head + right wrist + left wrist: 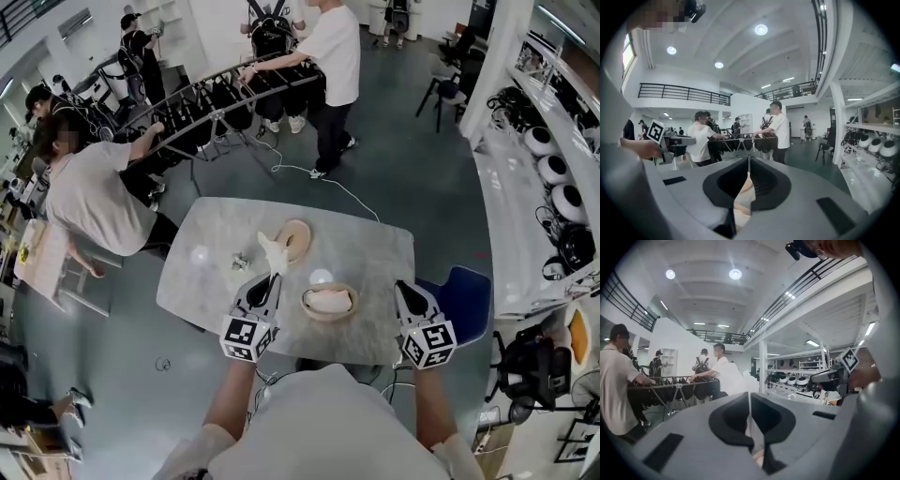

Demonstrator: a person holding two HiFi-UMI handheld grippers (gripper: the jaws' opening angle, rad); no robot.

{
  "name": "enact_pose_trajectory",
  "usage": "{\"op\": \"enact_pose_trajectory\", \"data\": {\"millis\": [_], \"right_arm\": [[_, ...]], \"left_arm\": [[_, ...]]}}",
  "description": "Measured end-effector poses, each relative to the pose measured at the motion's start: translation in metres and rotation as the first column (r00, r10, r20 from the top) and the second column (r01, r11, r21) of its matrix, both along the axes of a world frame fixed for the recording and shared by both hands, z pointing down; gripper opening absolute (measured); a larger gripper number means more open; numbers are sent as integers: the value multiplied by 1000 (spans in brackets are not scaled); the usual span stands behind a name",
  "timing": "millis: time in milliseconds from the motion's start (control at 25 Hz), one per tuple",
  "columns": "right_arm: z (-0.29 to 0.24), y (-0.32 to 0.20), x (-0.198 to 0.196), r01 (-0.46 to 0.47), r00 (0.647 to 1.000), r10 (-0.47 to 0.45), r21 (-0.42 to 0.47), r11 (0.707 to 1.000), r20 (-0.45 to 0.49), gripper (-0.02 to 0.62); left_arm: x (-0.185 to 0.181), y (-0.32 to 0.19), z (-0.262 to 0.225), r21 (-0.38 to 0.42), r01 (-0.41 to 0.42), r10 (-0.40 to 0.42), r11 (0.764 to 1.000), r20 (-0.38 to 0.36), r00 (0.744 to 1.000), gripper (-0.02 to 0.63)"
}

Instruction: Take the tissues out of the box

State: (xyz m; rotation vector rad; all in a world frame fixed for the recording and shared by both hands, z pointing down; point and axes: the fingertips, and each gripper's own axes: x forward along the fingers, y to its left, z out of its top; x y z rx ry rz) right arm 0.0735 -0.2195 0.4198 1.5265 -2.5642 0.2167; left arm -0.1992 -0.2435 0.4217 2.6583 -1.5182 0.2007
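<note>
I think this is the pulling-out step. My left gripper (270, 281) has its jaws shut on a white tissue (274, 253) over the desk (375, 253). My right gripper (405, 291) has its jaws shut on nothing, near the round box (307, 305). Next I should drop this tissue and grab another from the box.

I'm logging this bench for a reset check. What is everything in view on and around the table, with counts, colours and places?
table: one, pale grey marbled, centre
tissue box: one, round, tan, near edge, white tissue inside
round disc: one, tan, behind the box
tissue: one, white, pinched above the table
crumpled scrap: one, greyish, left of the tissue
chair: one, blue, right of table
bystanders: several, beyond the table
left gripper: grey, jaws shut on the tissue
right gripper: grey, jaws together
</note>
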Motion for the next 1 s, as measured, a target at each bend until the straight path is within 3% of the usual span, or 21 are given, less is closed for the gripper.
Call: {"op": "enact_pose_trajectory", "data": {"millis": [320, 1000], "right_arm": [[-4, 6, 0, 10, 1000, -10, 45, 999, -5, 38], [-9, 12, 1, 6, 1000, -6, 55, 998, 1, 38]], "left_arm": [[2, 6, 4, 11, 1, -1, 1000, -1, 1000, 11], [0, 15, 8, 6, 9, -8, 1000, -7, 1000, 11]]}}
